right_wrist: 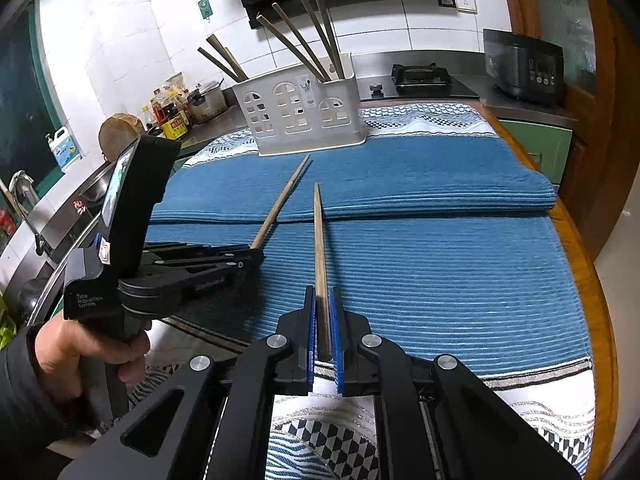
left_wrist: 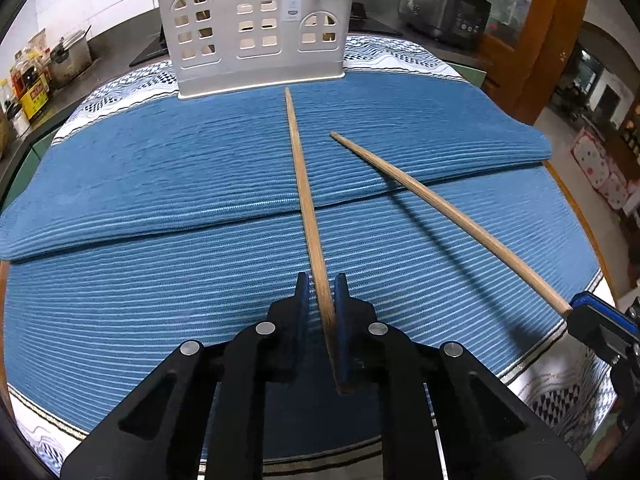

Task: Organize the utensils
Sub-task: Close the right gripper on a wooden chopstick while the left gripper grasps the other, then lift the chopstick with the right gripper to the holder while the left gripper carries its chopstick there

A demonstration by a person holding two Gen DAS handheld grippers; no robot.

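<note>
We note both hand-held grippers are loaded: left hand-held gripper [left_wrist: 320, 300] clamps one chopstick [left_wrist: 306, 200] by its butt, right hand-held gripper [right_wrist: 323, 312] clamps the other chopstick [right_wrist: 320, 256] likewise. Each stick runs straight ahead along its fingers, tip toward the white holder [right_wrist: 304, 114] at the far edge of the desk [right_wrist: 440, 264]; we judge the left tip nearer. The right view shows sticks already standing in the holder's compartments; the left view crops their tops
</note>
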